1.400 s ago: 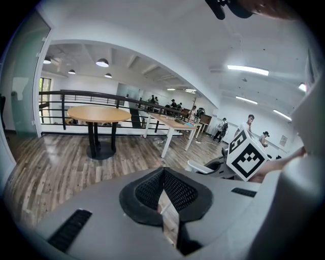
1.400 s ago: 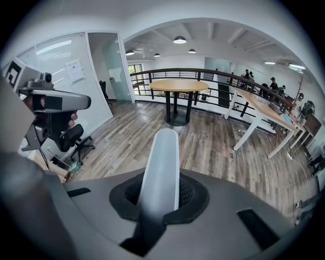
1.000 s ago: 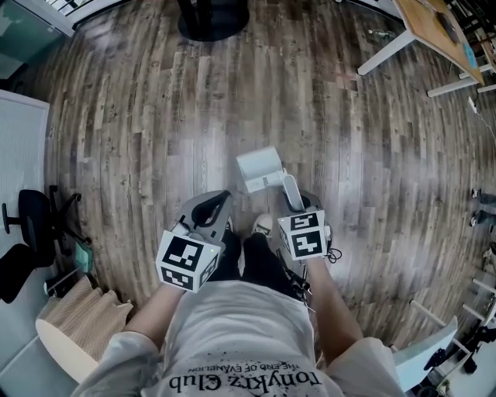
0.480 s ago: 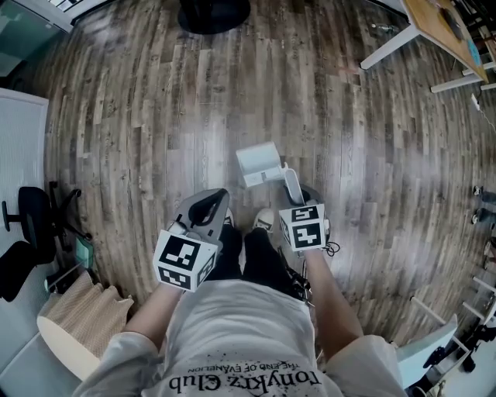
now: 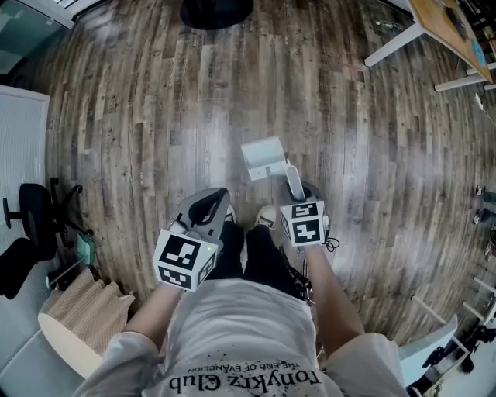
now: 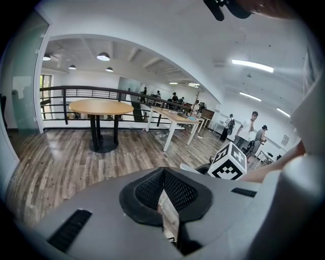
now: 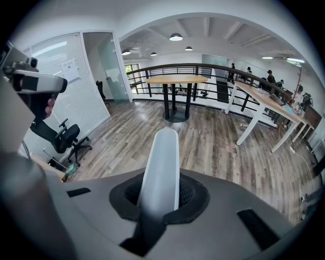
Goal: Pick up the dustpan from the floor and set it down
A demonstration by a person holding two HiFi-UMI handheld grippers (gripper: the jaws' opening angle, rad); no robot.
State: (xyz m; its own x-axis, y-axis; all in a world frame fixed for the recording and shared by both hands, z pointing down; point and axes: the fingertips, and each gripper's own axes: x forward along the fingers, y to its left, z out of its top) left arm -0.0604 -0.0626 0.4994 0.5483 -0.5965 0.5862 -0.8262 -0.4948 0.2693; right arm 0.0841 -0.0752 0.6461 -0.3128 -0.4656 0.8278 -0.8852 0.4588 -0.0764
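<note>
A white dustpan [image 5: 263, 159] hangs over the wood floor just ahead of the person's feet, its pan pointing away from them. My right gripper [image 5: 297, 191] is shut on its long pale handle [image 5: 293, 181]. In the right gripper view the handle [image 7: 161, 157] runs up out of the black pads of that gripper [image 7: 160, 195]; the pan is hidden there. I cannot tell whether the pan touches the floor. My left gripper [image 5: 209, 205] is held at the left, beside the person's leg, shut with nothing in it [image 6: 163, 175].
The person's shoes [image 5: 266, 219] stand below the dustpan. A black office chair [image 5: 35, 225] and a beige ribbed object [image 5: 77, 322] are at the left. A black round table base [image 5: 217, 12] is at the top and white desk legs [image 5: 395, 43] are at the top right.
The right gripper has sunk a little with the dustpan in it, and the pan has shifted slightly away from the feet. The left gripper has stayed where it was.
</note>
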